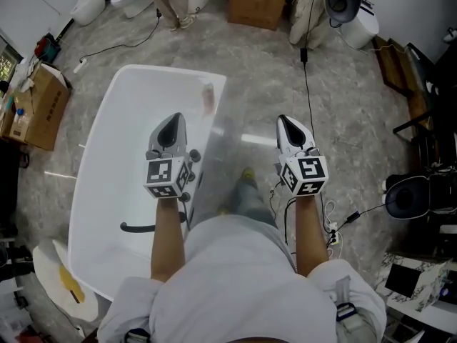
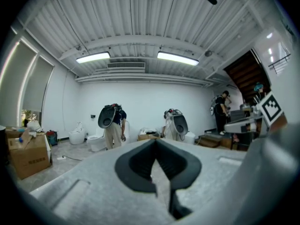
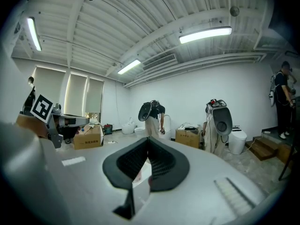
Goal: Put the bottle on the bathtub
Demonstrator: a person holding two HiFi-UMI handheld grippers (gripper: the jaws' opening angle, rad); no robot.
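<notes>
Left claw (image 2: 155, 146) and right claw (image 3: 147, 143) clenched, empty — head view adds bottle (image 1: 208, 97) resting on bathtub (image 1: 118, 166)

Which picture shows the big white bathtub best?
The head view: the bathtub lies almost whole below, seen from above. Both gripper views point out level, above it, so no tub shows there.

A mottled grey floor (image 1: 343, 106) runs to white walls (image 2: 140, 102) under a ribbed ceiling (image 2: 140, 18) with 2 strip lights (image 2: 93, 57). Cardboard boxes (image 1: 43, 106), white toilets (image 1: 89, 2) and tall windows (image 3: 77, 95) line the edges. Wooden steps (image 3: 263, 150) sit in 1 corner.
</notes>
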